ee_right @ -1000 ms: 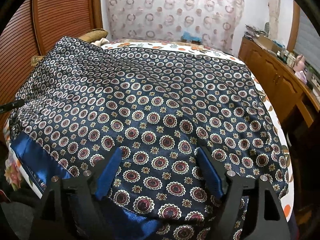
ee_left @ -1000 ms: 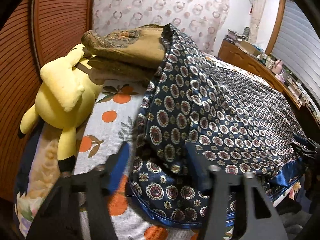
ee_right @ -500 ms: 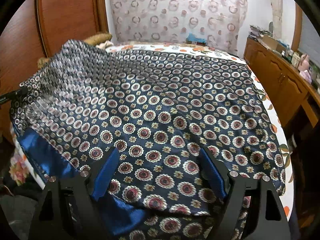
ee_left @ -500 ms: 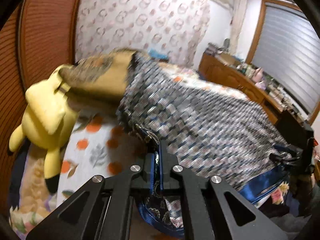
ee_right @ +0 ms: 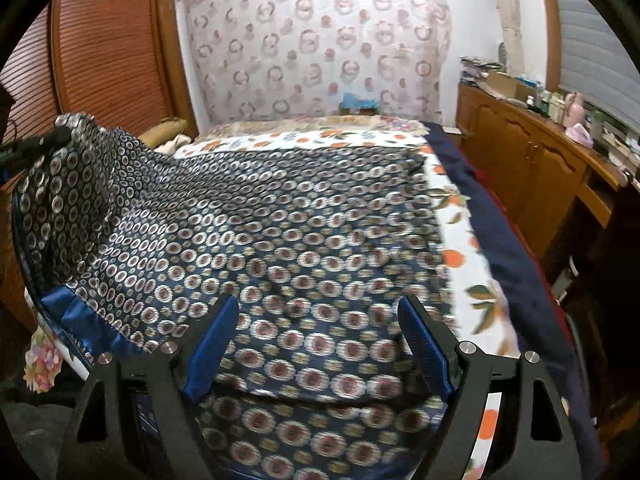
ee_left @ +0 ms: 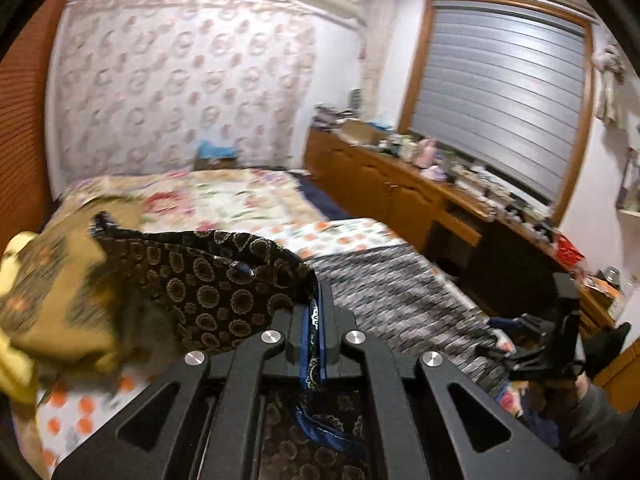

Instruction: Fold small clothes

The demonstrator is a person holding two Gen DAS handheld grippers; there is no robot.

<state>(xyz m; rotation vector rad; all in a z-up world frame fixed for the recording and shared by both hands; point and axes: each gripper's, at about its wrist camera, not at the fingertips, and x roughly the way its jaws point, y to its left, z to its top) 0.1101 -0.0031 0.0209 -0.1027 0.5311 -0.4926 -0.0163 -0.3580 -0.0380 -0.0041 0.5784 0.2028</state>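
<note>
Being pinched between the closed jaws of the left gripper (ee_left: 316, 336) is the blue-bordered edge of a patterned silk scarf (ee_right: 280, 240), so that this side of the cloth is being held up off the bed (ee_right: 452, 240), presumably to be carried across as the first fold. From the clamped hem the fabric is draping away to the left of that gripper, its darker underside showing, while the rest is lying spread on the bed ahead and to the right. A mustard-coloured cushion (ee_left: 52, 292) and a yellow plush toy (ee_left: 12, 256) are lying just beyond the raised flap, on the left.

The right gripper (ee_right: 320, 344) is being held over the near part of the scarf with its blue pads (ee_right: 424, 344) standing wide apart and nothing gripped; the cloth is lying below and ahead of them. It is probably being readied to take the near hem on its own side, so that both corners can be lifted together and the fold kept square.
</note>
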